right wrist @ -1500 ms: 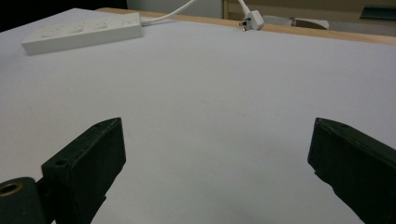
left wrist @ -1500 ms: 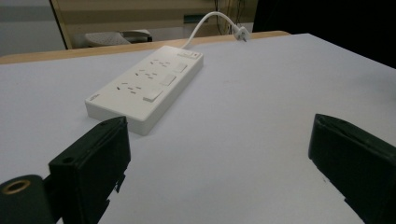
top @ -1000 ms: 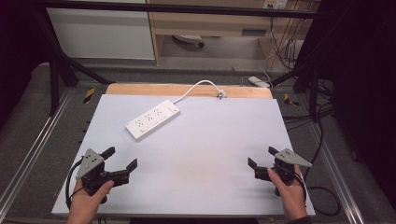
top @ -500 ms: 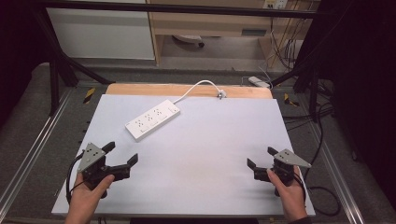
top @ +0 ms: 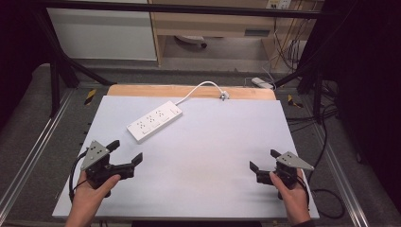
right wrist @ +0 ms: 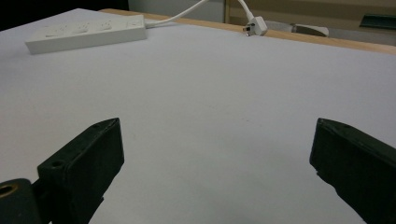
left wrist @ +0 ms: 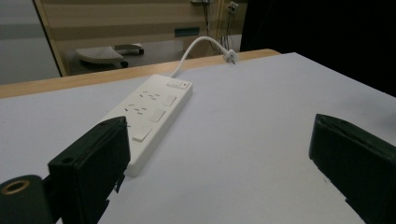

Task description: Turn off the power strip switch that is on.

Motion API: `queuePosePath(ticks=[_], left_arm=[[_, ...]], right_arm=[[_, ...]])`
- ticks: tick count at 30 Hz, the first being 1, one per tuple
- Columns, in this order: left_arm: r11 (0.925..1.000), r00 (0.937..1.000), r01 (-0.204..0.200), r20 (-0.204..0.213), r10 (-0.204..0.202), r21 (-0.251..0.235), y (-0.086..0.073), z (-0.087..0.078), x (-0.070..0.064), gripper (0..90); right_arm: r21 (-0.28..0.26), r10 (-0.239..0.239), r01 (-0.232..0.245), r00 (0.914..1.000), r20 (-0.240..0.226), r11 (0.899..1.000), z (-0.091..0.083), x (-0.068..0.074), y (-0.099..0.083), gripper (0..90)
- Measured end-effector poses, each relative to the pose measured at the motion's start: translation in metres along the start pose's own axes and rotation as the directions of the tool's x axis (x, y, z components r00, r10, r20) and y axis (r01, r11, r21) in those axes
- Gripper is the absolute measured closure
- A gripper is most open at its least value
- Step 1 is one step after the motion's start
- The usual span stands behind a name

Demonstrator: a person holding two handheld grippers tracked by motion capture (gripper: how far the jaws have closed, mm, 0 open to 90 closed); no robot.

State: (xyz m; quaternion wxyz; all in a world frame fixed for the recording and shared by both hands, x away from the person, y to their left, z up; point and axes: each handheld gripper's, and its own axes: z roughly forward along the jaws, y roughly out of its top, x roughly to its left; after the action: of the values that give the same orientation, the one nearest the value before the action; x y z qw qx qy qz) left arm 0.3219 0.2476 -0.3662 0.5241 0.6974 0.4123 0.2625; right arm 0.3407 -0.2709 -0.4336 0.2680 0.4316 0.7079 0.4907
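Note:
A white power strip (top: 154, 121) lies at an angle on the white table top (top: 208, 142), left of centre toward the far side. Its white cable curves to a plug (top: 224, 96) resting at the wooden far edge. My left gripper (top: 126, 151) is held open low over the near left of the table, pointing toward the strip (left wrist: 152, 112), with nothing between its jaws (left wrist: 219, 158). My right gripper (top: 263, 159) is open over the near right, also holding nothing (right wrist: 217, 154). From it the strip (right wrist: 86, 31) and the plug (right wrist: 254, 26) lie far ahead.
A wooden strip (top: 142, 90) borders the table's far edge. Metal rails (top: 33, 142) run along both sides, with cables on the floor (top: 326, 194) at the right. A cabinet (top: 104, 33) and a shelf stand beyond the table.
My left gripper has edged a little forward toward the power strip. The right gripper has barely shifted. Both stay open.

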Motion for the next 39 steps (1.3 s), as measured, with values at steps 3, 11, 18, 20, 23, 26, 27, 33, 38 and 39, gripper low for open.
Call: queuePosePath(ticks=[3, 11, 18, 20, 23, 26, 27, 33, 38, 39], left_arm=[[1.0000, 1.0000, -0.001, -0.002, 0.001, 0.007, 0.002, 0.005, 0.000, 5.2], [0.9998, 0.9999, -0.015, -0.007, 0.015, -0.011, 0.016, 0.016, -0.005, 5.1], [0.9995, 0.9998, -0.007, -0.017, 0.007, -0.029, 0.022, 0.025, -0.002, 5.5], [0.9997, 0.9998, -0.008, -0.017, 0.008, -0.022, 0.024, 0.028, -0.001, 5.8], [0.9998, 0.9999, -0.001, -0.013, 0.001, -0.022, 0.028, 0.032, 0.001, 5.7], [0.9997, 0.9998, -0.011, -0.017, 0.010, -0.024, 0.033, 0.034, 0.002, 5.8], [0.9996, 0.9997, -0.015, -0.017, 0.015, -0.022, 0.035, 0.034, 0.002, 5.8], [0.9997, 0.9997, -0.018, -0.019, 0.018, -0.013, 0.041, 0.037, 0.003, 5.8], [0.9998, 0.9997, -0.017, -0.019, 0.017, -0.006, 0.045, 0.039, 0.005, 5.8], [0.9998, 0.9997, -0.017, -0.019, 0.017, -0.008, 0.046, 0.040, 0.005, 5.9]], right_arm=[[-0.003, 0.000, 0.000, 1.0000, 0.004, 1.000, -0.001, 0.001, 0.000, 3.3], [-0.005, -0.015, 0.015, 0.9999, 0.000, 1.000, -0.003, 0.004, 0.001, 3.2], [-0.012, -0.007, 0.007, 1.0000, -0.003, 1.000, -0.004, 0.004, 0.001, 3.1], [-0.014, -0.007, 0.007, 1.0000, -0.004, 1.000, -0.004, 0.005, 0.002, 3.1], [-0.016, -0.004, 0.004, 1.0000, -0.006, 1.000, -0.004, 0.006, 0.002, 3.1], [-0.016, -0.003, 0.003, 1.0000, -0.005, 1.000, -0.004, 0.006, 0.002, 3.1], [-0.013, -0.002, 0.002, 1.0000, -0.004, 1.000, -0.003, 0.006, 0.002, 3.1], [-0.017, -0.004, 0.004, 0.9999, -0.012, 1.000, -0.003, 0.006, 0.002, 3.1], [-0.016, -0.008, 0.007, 0.9998, -0.016, 1.000, -0.002, 0.006, 0.002, 3.1], [-0.014, -0.007, 0.007, 0.9998, -0.018, 1.000, -0.002, 0.006, 0.002, 3.0]])
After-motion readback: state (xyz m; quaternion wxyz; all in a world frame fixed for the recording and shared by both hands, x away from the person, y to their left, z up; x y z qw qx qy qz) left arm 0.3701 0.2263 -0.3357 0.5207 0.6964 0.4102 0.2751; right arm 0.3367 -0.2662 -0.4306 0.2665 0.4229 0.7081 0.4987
